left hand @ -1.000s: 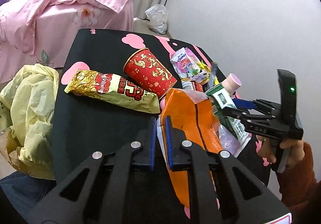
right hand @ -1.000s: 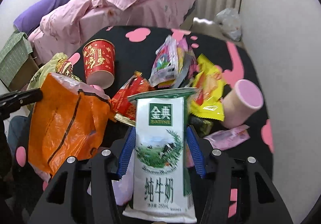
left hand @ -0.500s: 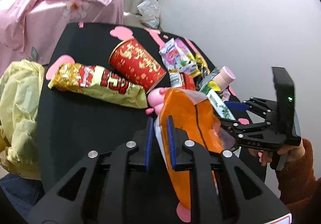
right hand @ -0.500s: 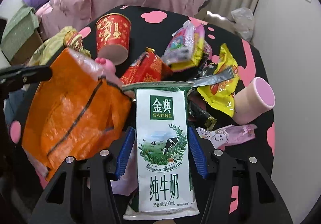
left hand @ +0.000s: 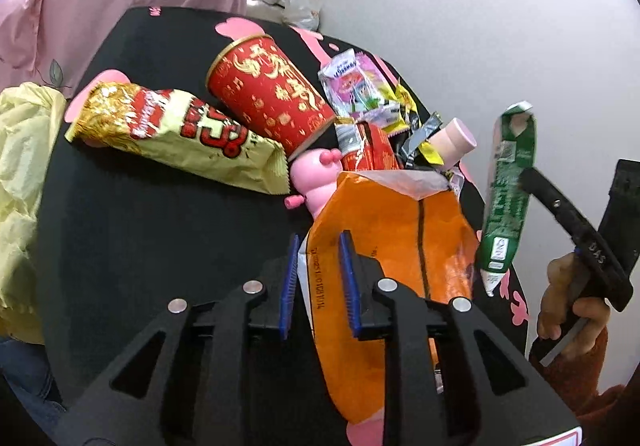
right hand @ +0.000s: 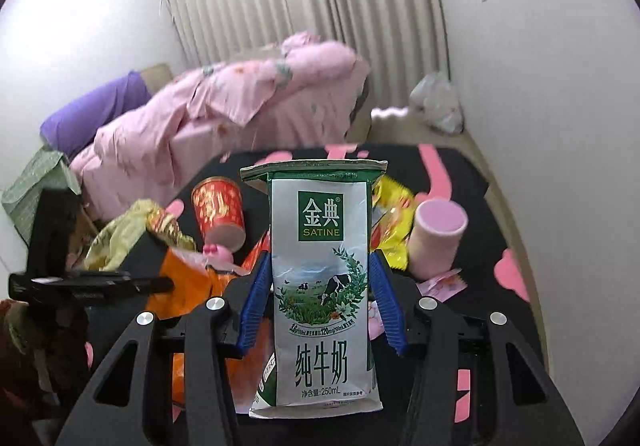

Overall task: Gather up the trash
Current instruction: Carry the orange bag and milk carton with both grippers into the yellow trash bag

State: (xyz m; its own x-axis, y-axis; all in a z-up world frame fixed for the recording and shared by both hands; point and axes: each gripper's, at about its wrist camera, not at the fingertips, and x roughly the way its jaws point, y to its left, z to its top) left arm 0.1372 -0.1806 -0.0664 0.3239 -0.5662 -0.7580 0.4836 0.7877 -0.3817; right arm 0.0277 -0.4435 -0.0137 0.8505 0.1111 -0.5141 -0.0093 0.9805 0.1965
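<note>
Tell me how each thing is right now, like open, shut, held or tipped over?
left gripper, open; jaws just opened, edge of orange bag between them
right gripper, shut on milk carton; jaws just closed further
milk carton, held in the air
orange bag, lying down, mouth open
red cup, tipped on its side
pink cup, tipped on its side

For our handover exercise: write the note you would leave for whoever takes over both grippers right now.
Right gripper: shut on the milk carton, lifted clear of the table.
Left gripper: jaws have just been opening around the orange bag's edge; grip loosening.
On the table: red cup, gold snack bag, pink cup, small wrappers.
Done: carton picked up.
Left: probably drop it in the bag, then collect the rest.
</note>
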